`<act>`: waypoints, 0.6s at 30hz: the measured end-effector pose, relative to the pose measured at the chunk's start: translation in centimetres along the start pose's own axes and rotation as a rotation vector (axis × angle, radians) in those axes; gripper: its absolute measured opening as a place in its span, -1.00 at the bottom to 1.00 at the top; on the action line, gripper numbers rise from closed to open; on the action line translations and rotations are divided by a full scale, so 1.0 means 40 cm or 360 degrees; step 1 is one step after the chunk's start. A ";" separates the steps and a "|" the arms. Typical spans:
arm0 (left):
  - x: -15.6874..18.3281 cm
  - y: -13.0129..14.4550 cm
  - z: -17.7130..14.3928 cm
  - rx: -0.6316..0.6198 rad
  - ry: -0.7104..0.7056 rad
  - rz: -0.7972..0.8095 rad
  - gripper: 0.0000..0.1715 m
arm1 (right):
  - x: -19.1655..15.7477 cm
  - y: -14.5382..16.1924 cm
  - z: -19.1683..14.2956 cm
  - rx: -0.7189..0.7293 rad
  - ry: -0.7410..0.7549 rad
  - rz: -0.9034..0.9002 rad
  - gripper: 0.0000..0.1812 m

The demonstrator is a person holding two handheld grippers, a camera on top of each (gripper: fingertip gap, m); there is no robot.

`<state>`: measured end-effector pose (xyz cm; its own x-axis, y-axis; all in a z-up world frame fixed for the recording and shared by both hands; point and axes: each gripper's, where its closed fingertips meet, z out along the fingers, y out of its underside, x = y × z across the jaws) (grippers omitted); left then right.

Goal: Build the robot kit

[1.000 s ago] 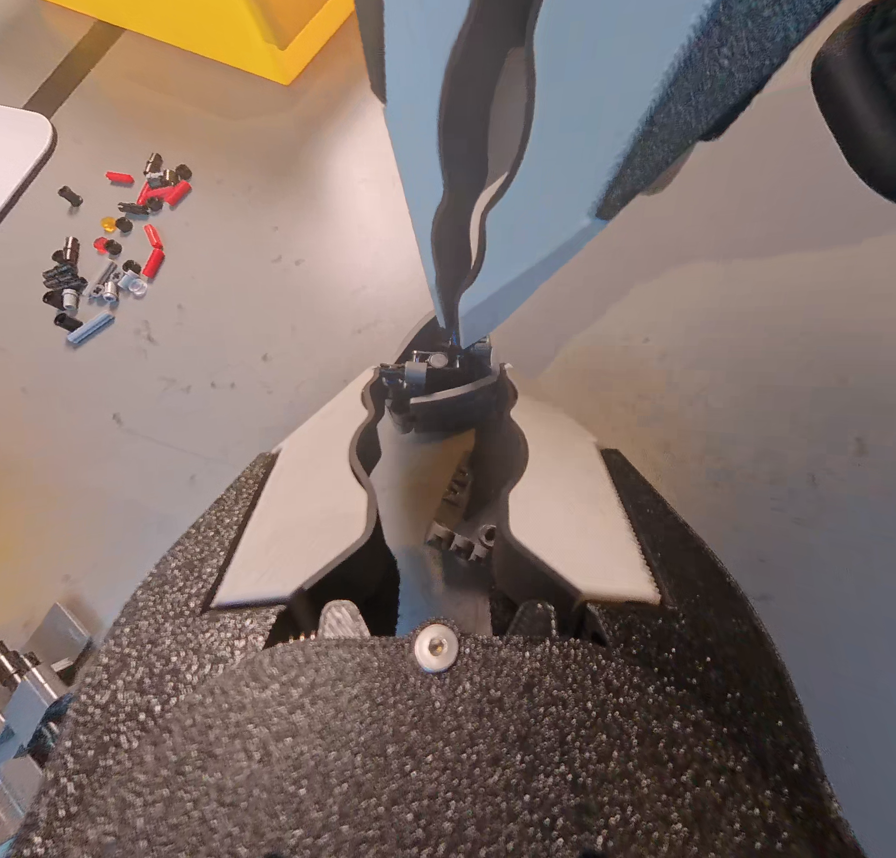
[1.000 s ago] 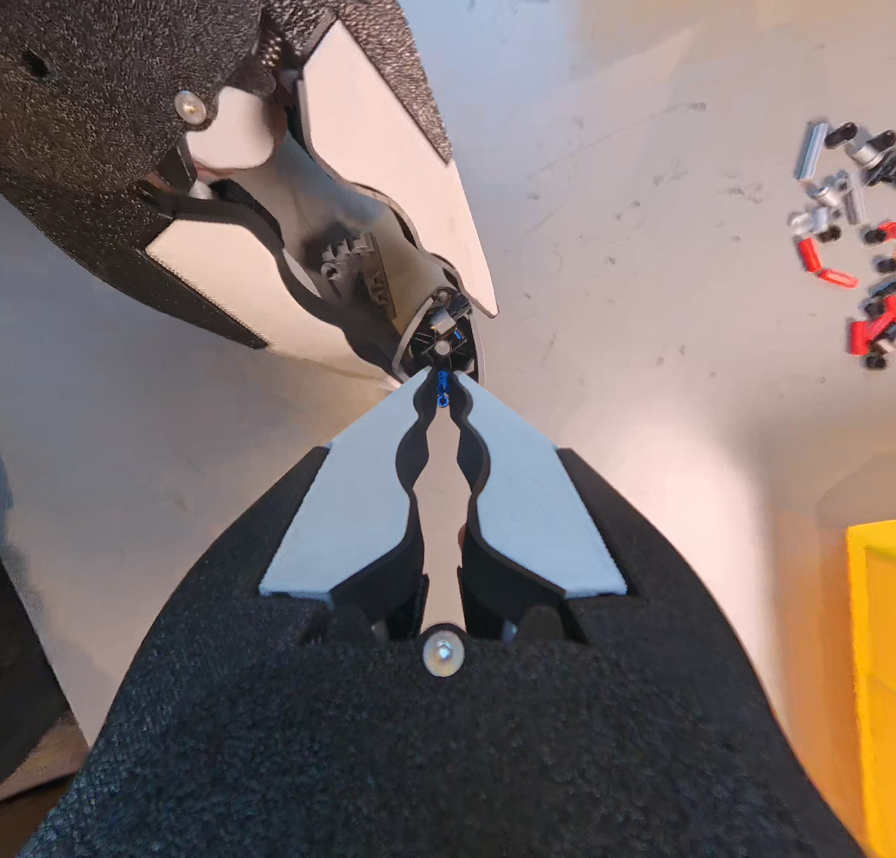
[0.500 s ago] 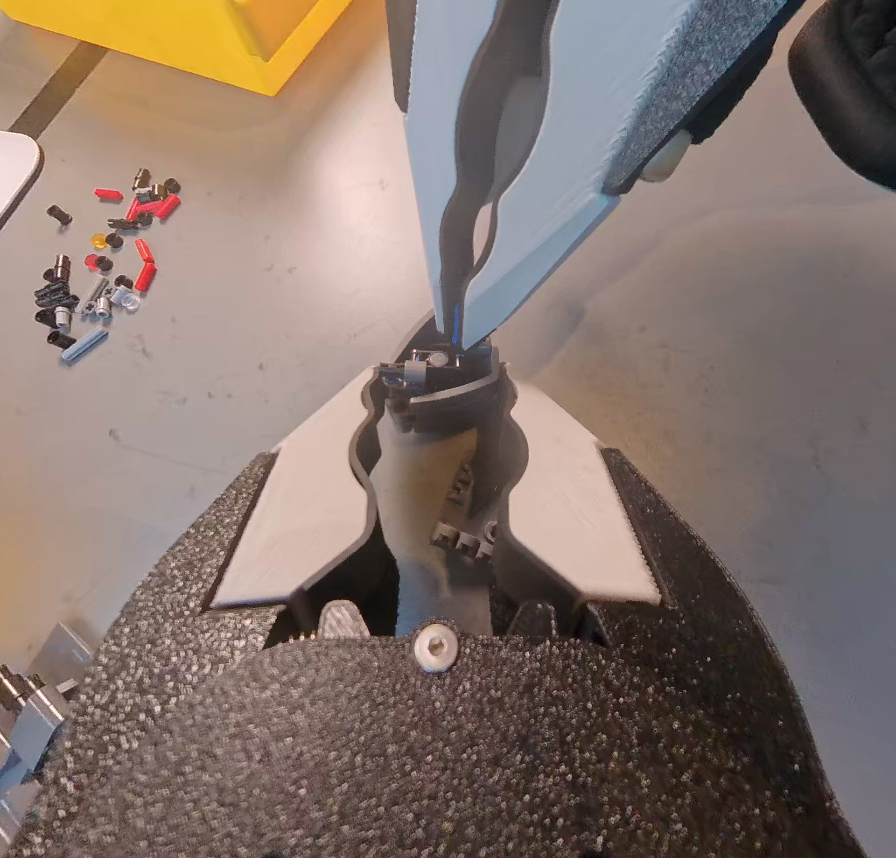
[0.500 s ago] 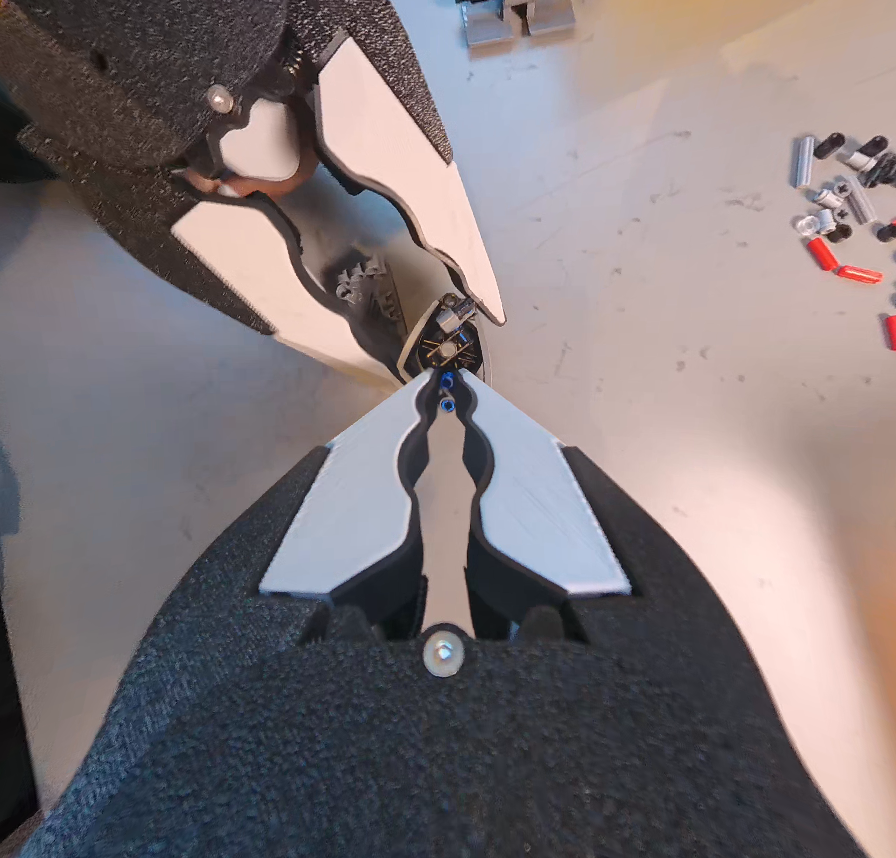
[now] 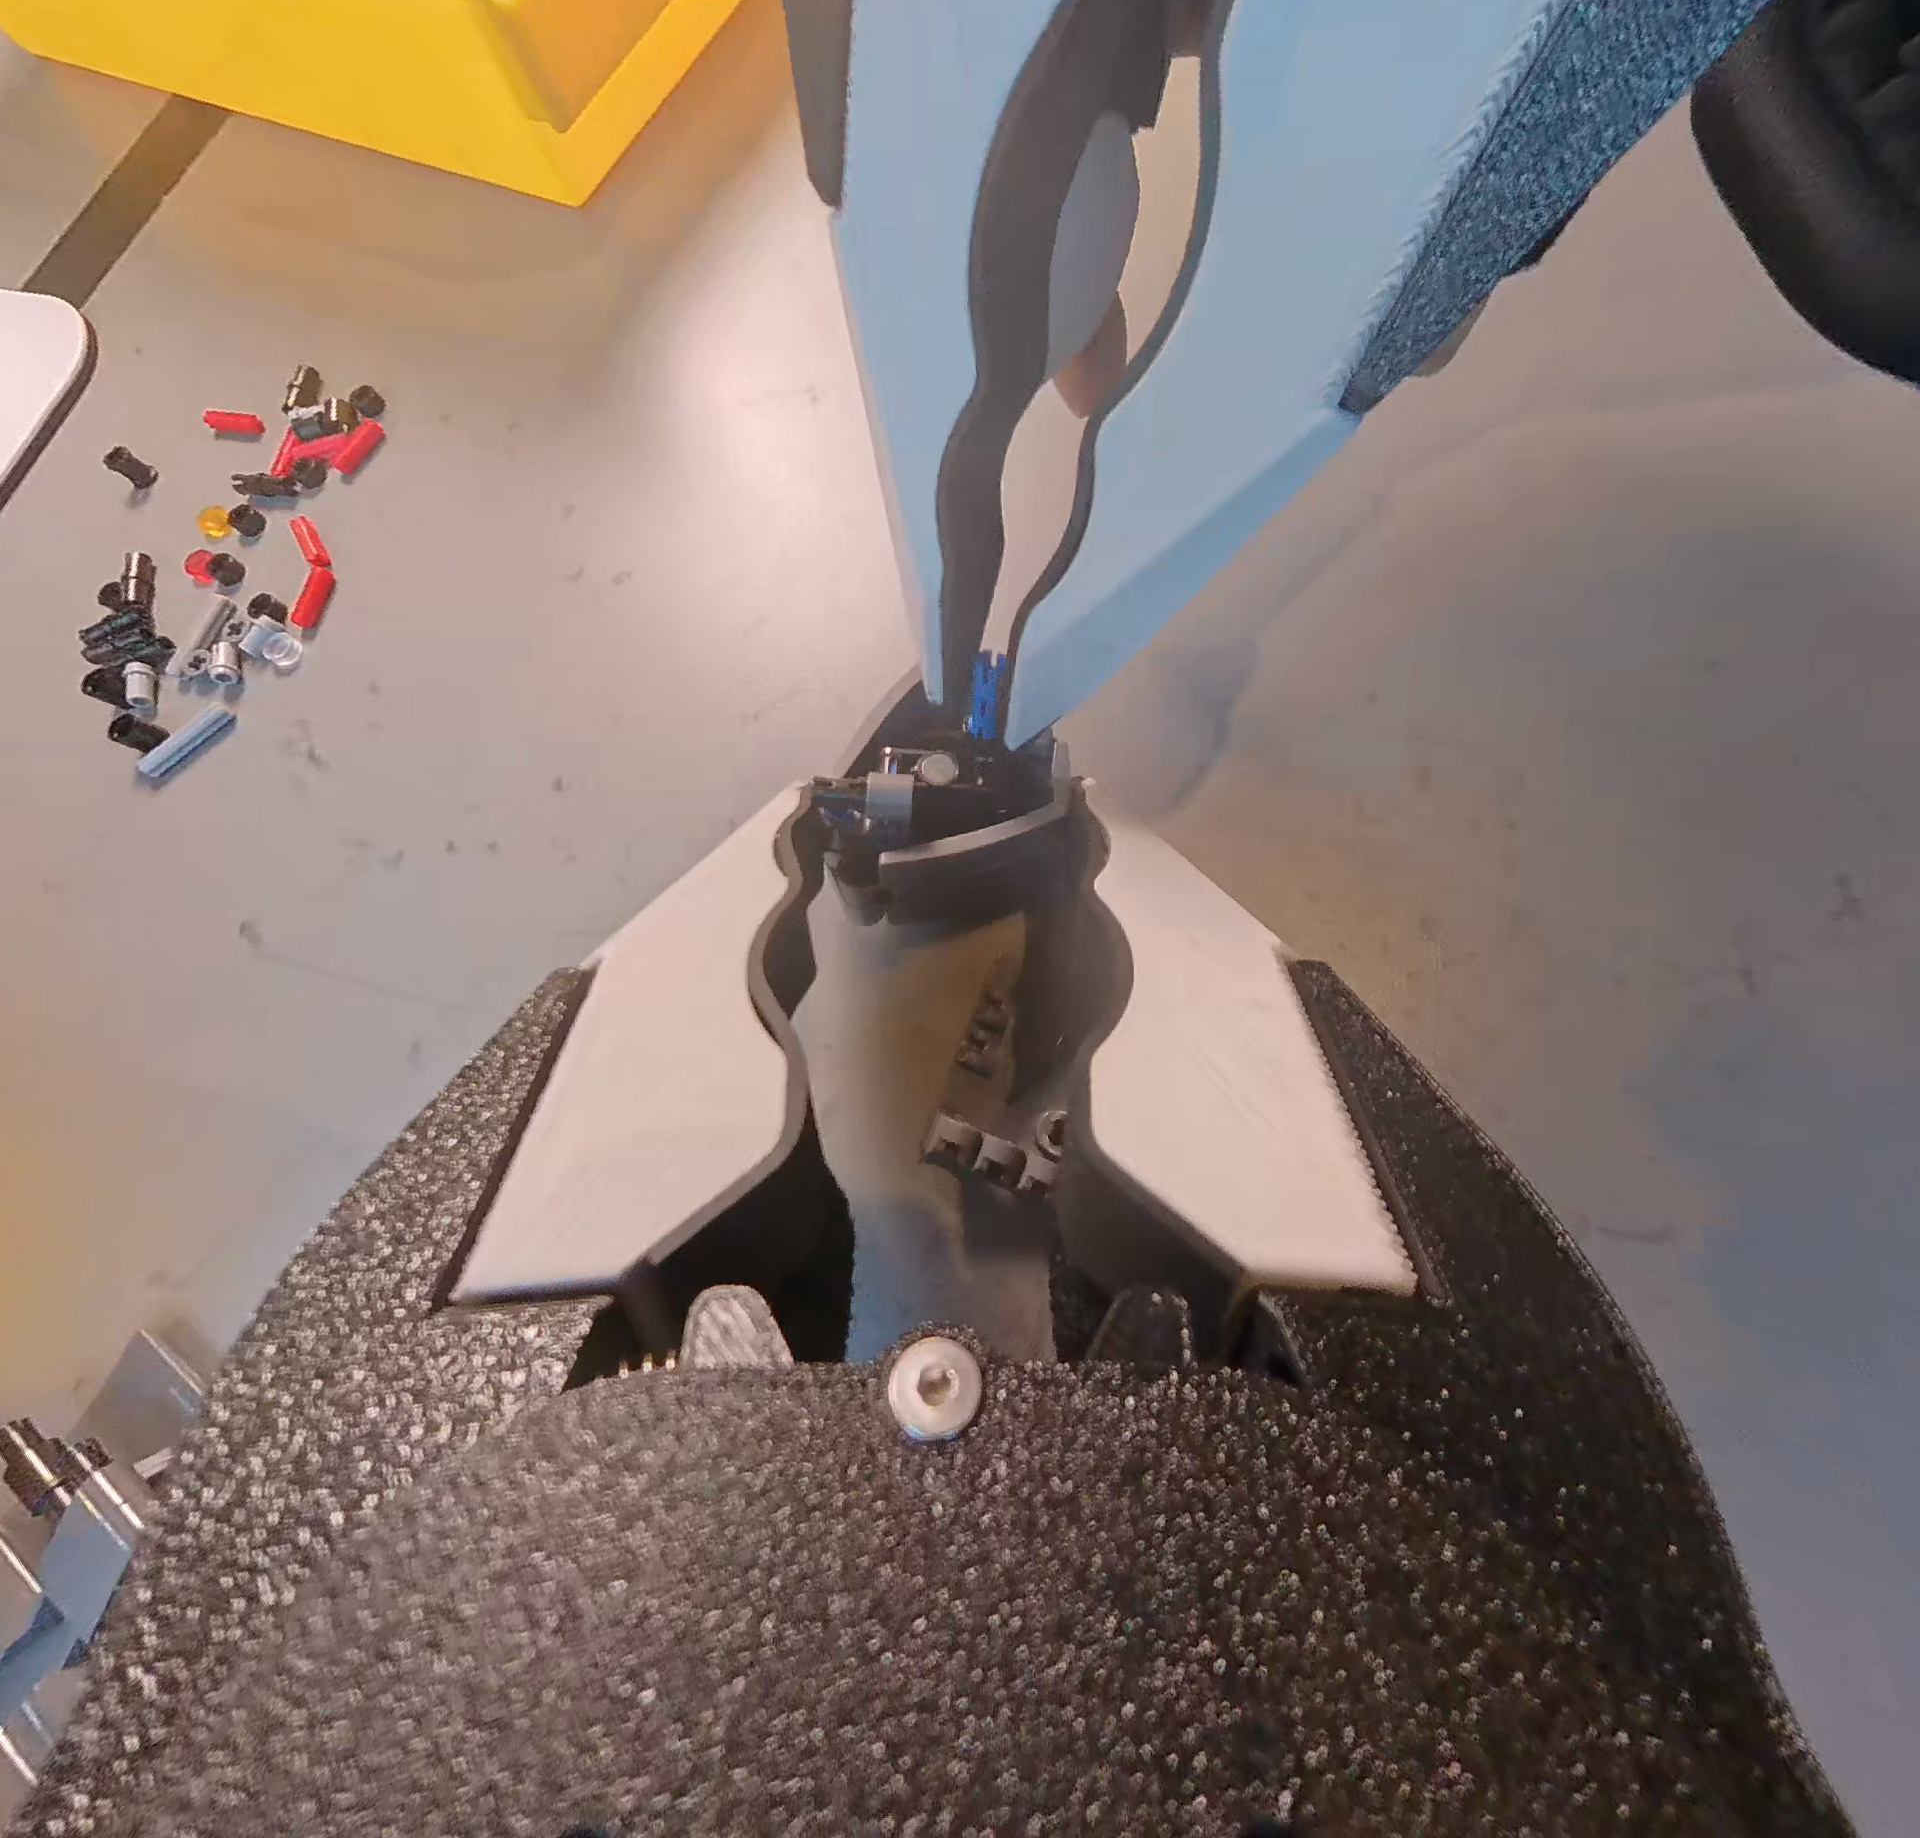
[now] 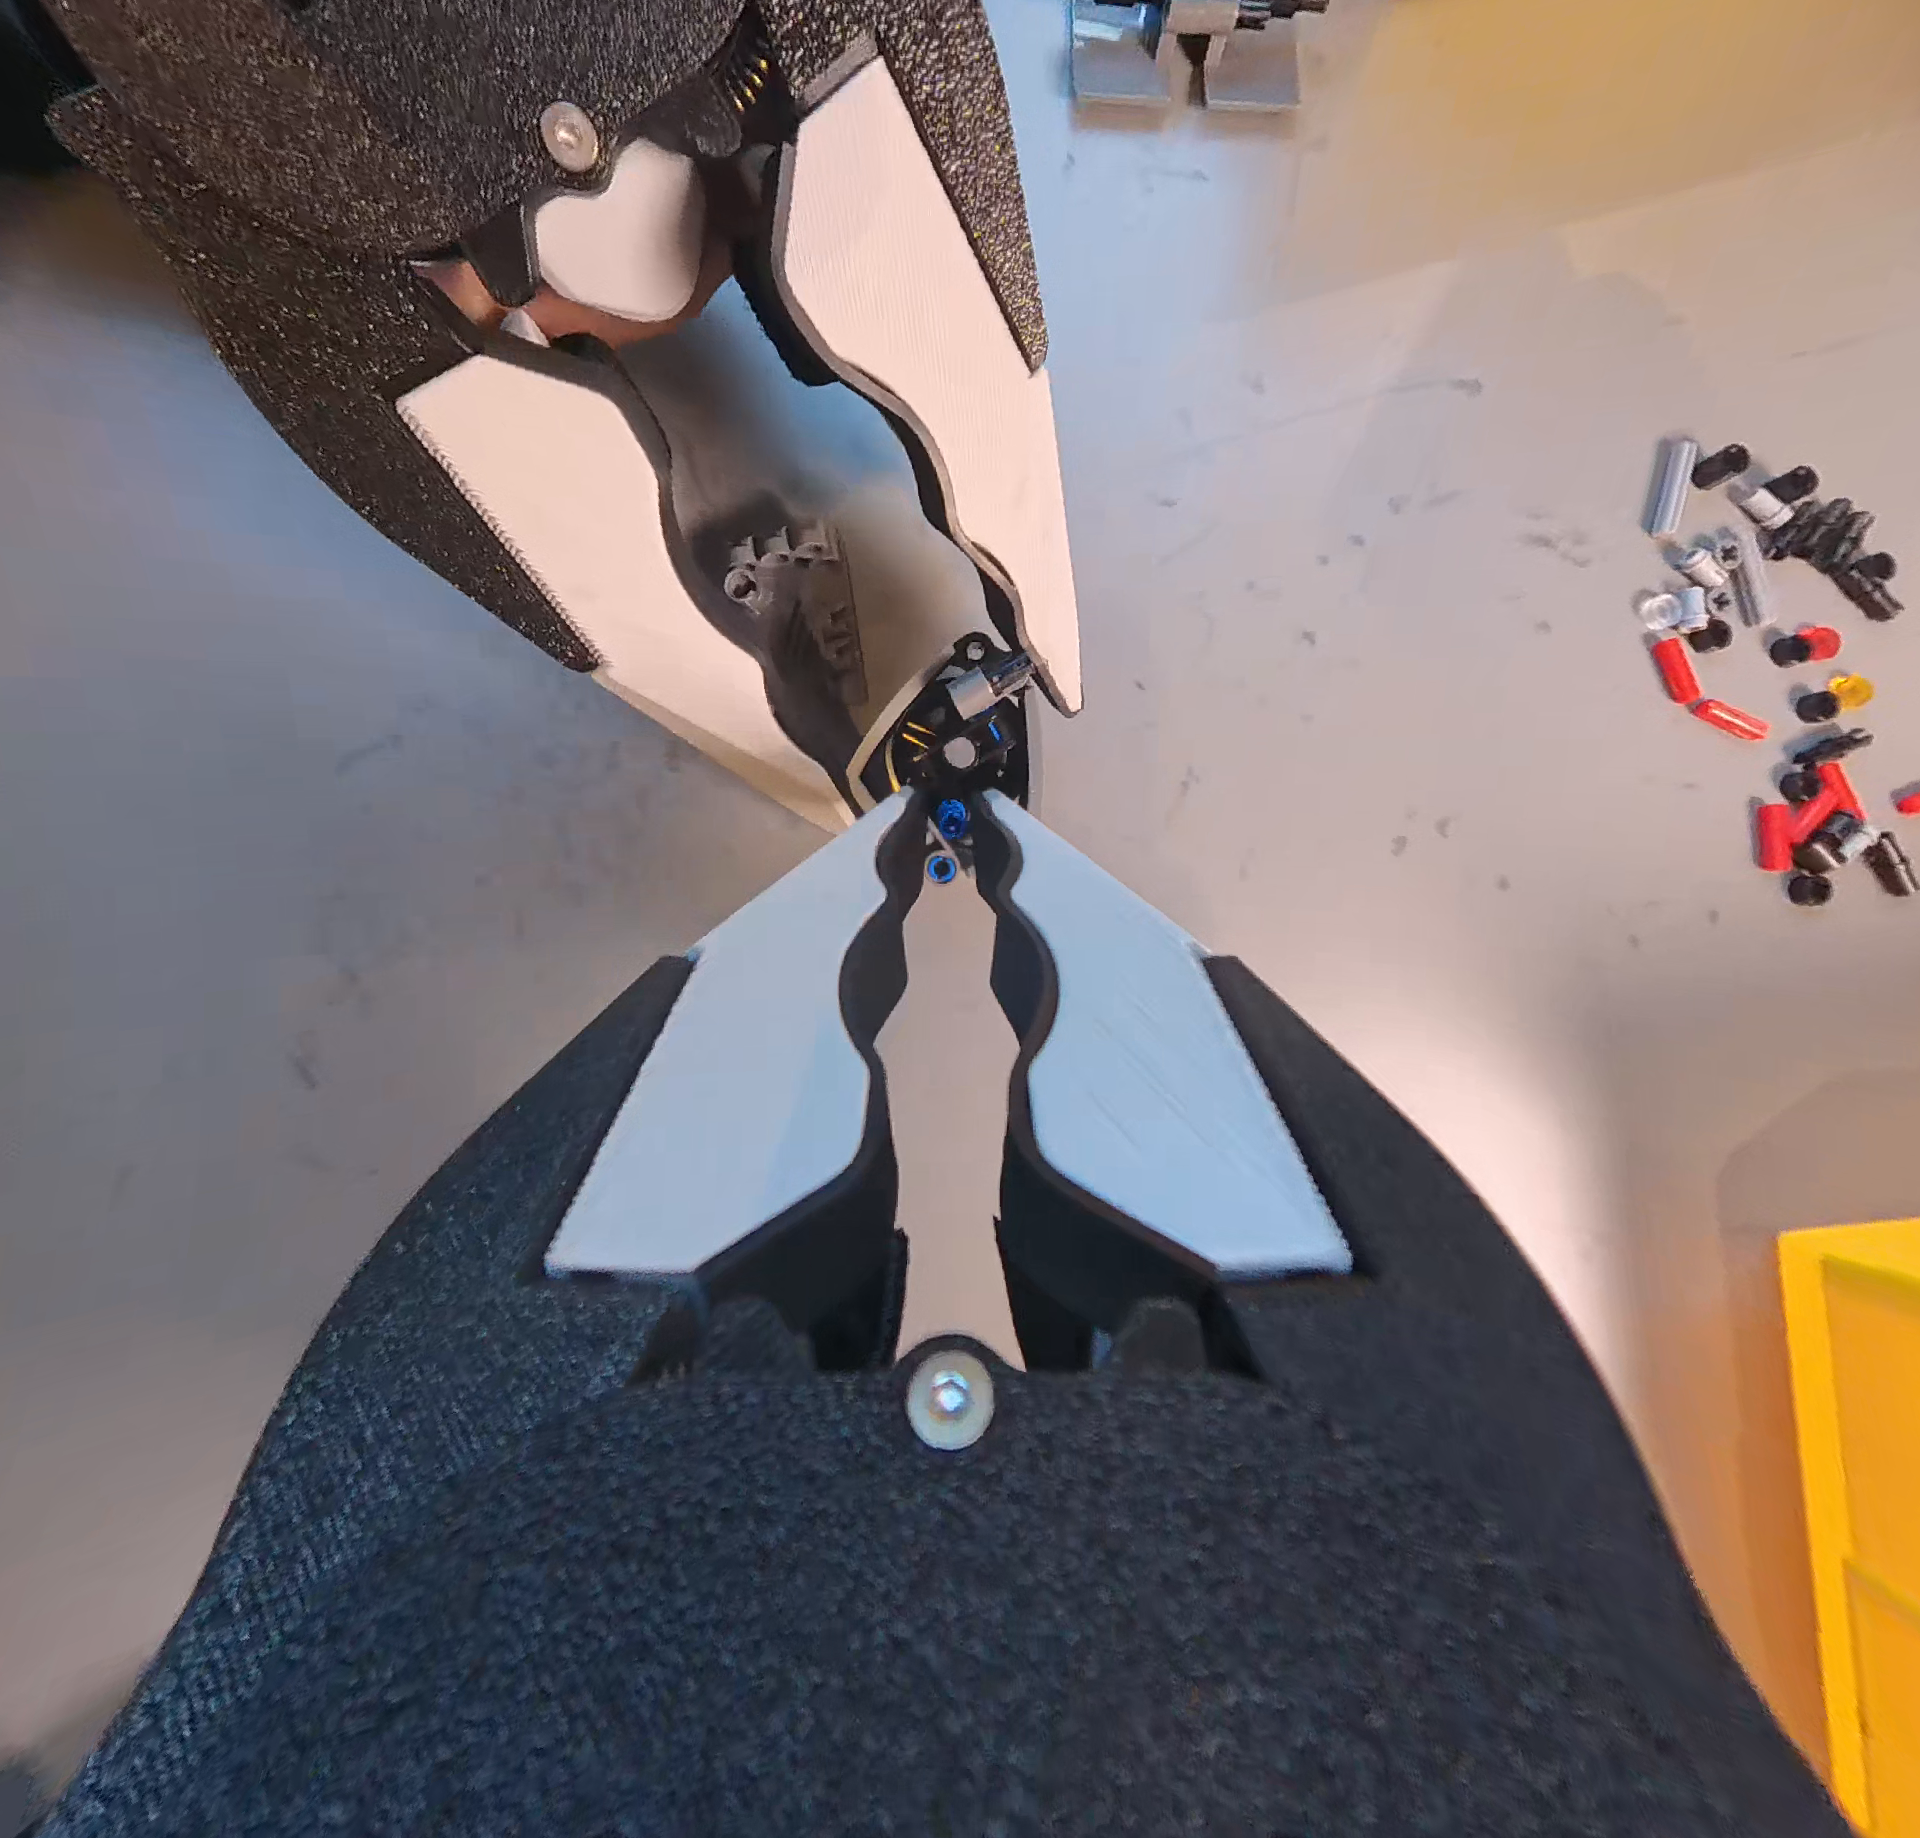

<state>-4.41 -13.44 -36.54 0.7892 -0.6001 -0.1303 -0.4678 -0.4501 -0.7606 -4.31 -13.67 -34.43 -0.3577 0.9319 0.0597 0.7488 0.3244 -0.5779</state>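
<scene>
Fingers (image 6: 1013, 832) pinch blue pin (image 6: 948, 818) — against black assembly (image 6: 951, 739).

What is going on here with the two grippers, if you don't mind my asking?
A person works two handheld grippers over a grey tabletop. The left gripper has its jaws shut on a small black and grey toy-brick assembly. The right gripper pinches a small blue plastic pin and holds it right against that assembly. Loose red, black and grey pieces lie aside.
</scene>
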 end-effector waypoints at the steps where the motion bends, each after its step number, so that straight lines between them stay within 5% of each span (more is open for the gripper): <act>1: 0.000 0.000 0.000 -0.0001 0.0003 0.0000 -0.46 | 0.001 0.002 0.000 -0.0025 0.0000 -0.0013 -0.91; 18: 0.005 -0.002 0.001 -0.0004 0.0027 0.0005 -0.47 | -0.002 0.010 -0.012 -0.0278 -0.0013 -0.0273 -0.95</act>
<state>-4.20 -13.50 -36.52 0.7810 -0.6125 -0.1216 -0.4711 -0.4502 -0.7585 -3.72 -13.53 -34.28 -0.4921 0.8596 0.1376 0.7616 0.5017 -0.4102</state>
